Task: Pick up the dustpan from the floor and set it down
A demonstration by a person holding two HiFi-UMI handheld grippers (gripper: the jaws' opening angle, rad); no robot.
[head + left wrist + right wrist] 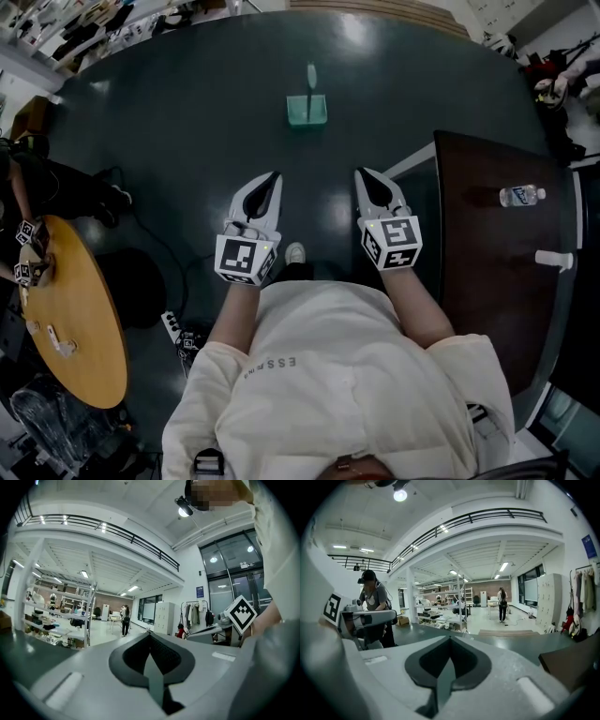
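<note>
A pale green dustpan with its handle upright stands on the dark floor, well ahead of both grippers. In the head view my left gripper and right gripper are held side by side in front of my body, pointing toward the dustpan and well short of it. Both are shut with nothing between their jaws. The left gripper view shows the left gripper with tips together, aimed level into the hall. In the right gripper view the right gripper has its jaws closed and empty. Neither gripper view shows the dustpan.
A round wooden table stands at my left. A dark brown table at my right carries a water bottle and a white object. A power strip and cables lie on the floor. Another person stands nearby.
</note>
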